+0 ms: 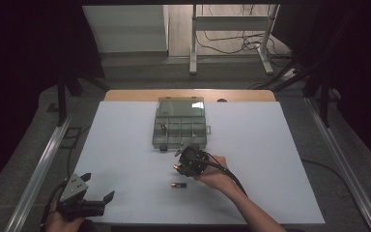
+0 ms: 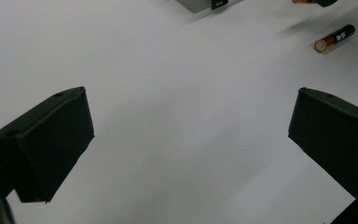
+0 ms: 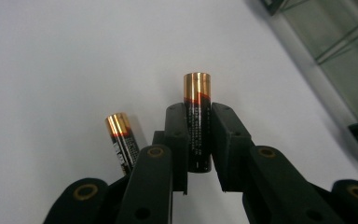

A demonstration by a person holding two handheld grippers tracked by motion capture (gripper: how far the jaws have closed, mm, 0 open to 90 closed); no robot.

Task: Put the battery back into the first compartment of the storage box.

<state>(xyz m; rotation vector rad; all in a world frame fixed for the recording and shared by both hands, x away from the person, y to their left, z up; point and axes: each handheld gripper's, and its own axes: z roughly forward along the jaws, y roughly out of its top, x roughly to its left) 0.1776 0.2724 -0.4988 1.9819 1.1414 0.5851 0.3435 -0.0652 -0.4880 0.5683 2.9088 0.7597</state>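
My right gripper (image 1: 182,163) hovers just in front of the clear compartment box (image 1: 181,123), a hand behind it. In the right gripper view its jaws (image 3: 198,115) are shut on a black and copper battery (image 3: 197,126), whose copper end sticks out past the fingertips. A second battery (image 1: 178,185) lies flat on the white mat, just below and to the left of the held one (image 3: 122,142). My left gripper (image 1: 98,186) rests at the near left corner of the mat, jaws wide open with nothing between them (image 2: 191,116). Far off to its upper right lies the loose battery (image 2: 334,38).
The box stands open at the mat's back centre, lid up, with small dark items in a few compartments; its edge runs along the right (image 3: 349,56). The white mat (image 1: 125,145) covers the table. Metal rails (image 1: 43,159) flank both sides.
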